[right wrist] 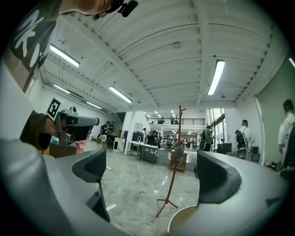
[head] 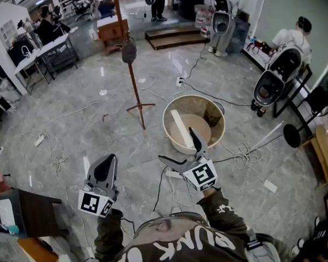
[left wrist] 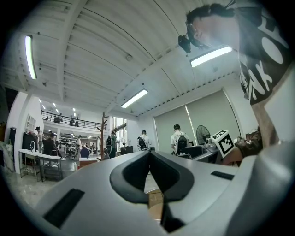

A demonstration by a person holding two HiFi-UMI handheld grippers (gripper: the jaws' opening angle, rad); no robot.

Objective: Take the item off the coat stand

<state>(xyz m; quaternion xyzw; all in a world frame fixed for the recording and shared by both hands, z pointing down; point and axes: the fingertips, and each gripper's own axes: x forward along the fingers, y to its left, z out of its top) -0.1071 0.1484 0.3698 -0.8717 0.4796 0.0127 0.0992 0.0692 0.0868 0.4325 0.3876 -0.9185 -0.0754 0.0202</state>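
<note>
A thin wooden coat stand [head: 135,85] rises from the grey marble floor ahead of me, with a dark item [head: 129,50] hanging near its top. In the right gripper view the coat stand [right wrist: 174,175] and its dark item [right wrist: 179,148] show between the jaws, far off. My right gripper [head: 180,150] is open wide with nothing in it, next to a round tub. Lower left, my left gripper [head: 104,174] is shut and empty; its jaws meet at the tip [left wrist: 149,156]. Both grippers are well short of the stand.
A round beige tub [head: 221,131] holding a pale board stands right of the stand's feet. Cables and power strips [head: 270,186] trail over the floor. Strollers [head: 276,78] and a person stand at the right, tables [head: 44,52] and people at the far left, and a dark table [head: 34,208] is near my left.
</note>
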